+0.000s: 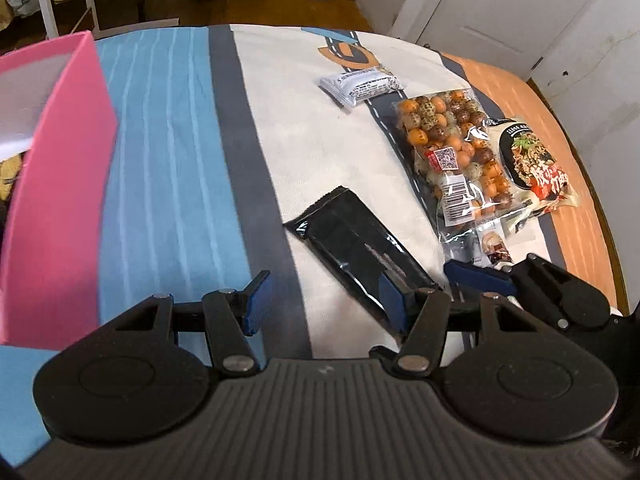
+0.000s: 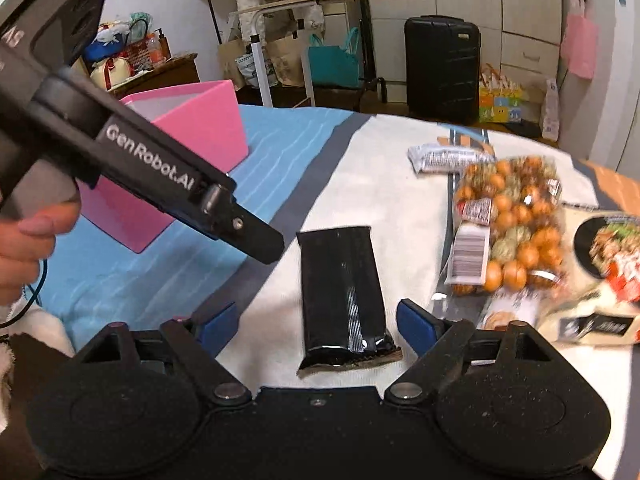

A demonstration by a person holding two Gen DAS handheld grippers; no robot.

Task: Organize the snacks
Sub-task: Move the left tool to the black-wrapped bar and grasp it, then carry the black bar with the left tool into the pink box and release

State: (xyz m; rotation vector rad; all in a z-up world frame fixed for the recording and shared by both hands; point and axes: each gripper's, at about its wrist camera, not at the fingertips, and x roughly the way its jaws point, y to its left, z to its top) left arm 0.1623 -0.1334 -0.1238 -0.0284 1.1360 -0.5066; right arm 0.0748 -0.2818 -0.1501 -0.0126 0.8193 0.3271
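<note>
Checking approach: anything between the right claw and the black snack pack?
Nothing visible. The black snack pack lies flat on the cloth, straight ahead between the open right claw fingers, not yet gripped. The left claw hangs to its left, off the line.

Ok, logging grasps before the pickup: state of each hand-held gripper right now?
Left hand-held gripper: open, holding nothing.
Right hand-held gripper: open around the black snack pack, not gripping it.
</note>
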